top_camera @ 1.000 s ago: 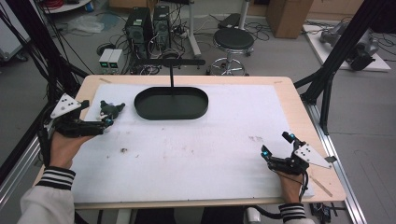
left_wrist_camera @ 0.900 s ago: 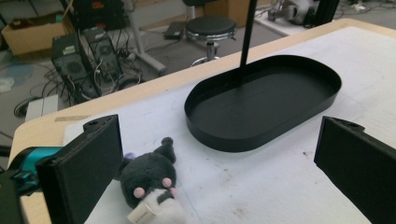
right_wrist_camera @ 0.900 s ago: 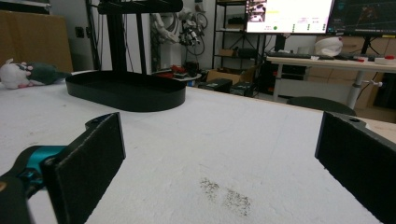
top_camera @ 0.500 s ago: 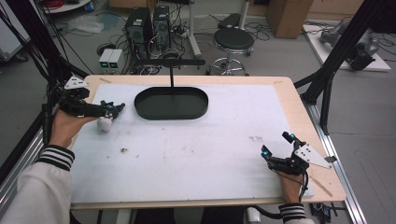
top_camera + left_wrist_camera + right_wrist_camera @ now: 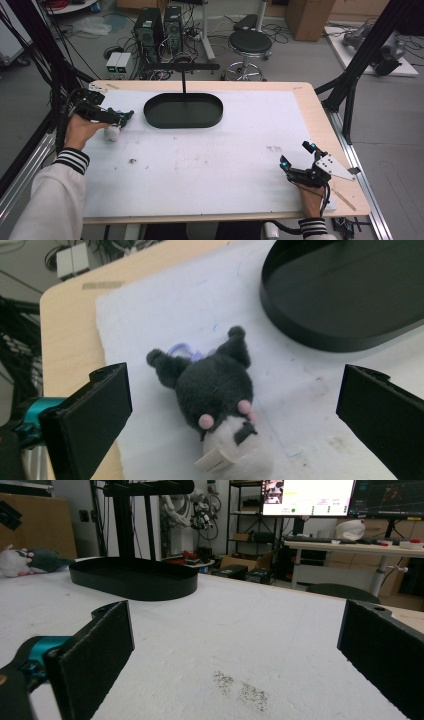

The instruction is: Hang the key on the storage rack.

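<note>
High view: left gripper (image 5: 121, 118) at the far left of the white padded mat (image 5: 215, 155), poised over a small plush toy with a dark grey head and white body (image 5: 112, 133), which lies on the mat just left of the black oval tray (image 5: 183, 110). Mostly hidden here under hand and gripper, only a pale end of the toy visible. Right gripper (image 5: 296, 159) low at the near right edge of the mat, well apart from toy and tray, jaws spread and holding nothing. Black post with a crossbar (image 5: 183, 75) rising from the tray. Beyond the table, a round black stool (image 5: 249, 44) and computer towers (image 5: 159, 25) on the floor.

Left gripper view: plush toy (image 5: 215, 395) plainly seen, lying between the two black jaws, dark ears, pink spots, a lilac loop (image 5: 181, 350) behind the head, a pale tag at the white end. Jaws wide apart, touching neither side of the toy. Tray rim (image 5: 320, 335) just beyond, at upper right. Nothing between jaws and toy.

Right gripper view: jaws likewise released, bare mat with a dark smudge (image 5: 240, 687) between them. Far off, tray (image 5: 132, 582) with its post, and the toy (image 5: 22, 561) small at the left edge. Monitors (image 5: 345, 495) and a desk behind.
</note>
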Tool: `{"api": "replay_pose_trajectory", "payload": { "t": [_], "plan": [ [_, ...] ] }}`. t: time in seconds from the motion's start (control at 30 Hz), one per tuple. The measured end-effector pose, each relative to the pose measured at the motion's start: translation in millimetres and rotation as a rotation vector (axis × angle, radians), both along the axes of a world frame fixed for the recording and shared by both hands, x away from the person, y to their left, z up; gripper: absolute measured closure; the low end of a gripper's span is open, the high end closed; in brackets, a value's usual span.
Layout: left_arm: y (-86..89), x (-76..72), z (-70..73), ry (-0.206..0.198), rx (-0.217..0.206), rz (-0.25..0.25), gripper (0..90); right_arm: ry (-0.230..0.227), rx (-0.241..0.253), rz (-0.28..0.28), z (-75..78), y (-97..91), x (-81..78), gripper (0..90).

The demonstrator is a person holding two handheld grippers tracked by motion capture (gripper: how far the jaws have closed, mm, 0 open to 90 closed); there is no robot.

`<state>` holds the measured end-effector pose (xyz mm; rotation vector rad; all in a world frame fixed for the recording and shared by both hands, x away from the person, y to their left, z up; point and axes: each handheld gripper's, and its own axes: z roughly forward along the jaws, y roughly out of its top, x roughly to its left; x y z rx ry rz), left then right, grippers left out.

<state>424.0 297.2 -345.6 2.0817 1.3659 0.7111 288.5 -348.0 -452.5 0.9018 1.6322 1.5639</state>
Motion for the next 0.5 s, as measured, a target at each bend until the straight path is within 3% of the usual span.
{"api": "replay_pose_trajectory", "payload": {
  "t": [0.23, 0.37, 0.5],
  "plan": [
    [0.8, 7.3, -9.3, 0.066, 0.030, 0.046, 2.4, 0.000, 0.002, 0.001, 0.0, 0.1, 0.1, 0.6],
    [-0.8, 10.6, -15.0, 0.111, 0.047, 0.049, 2.4, 0.005, 0.006, -0.001, -0.1, 0.3, -0.2, 0.6],
    [-3.3, 14.0, -19.9, 0.163, 0.039, 0.061, 2.4, 0.008, 0.006, -0.003, 0.0, 0.2, -0.2, 0.6]
  ]
}}
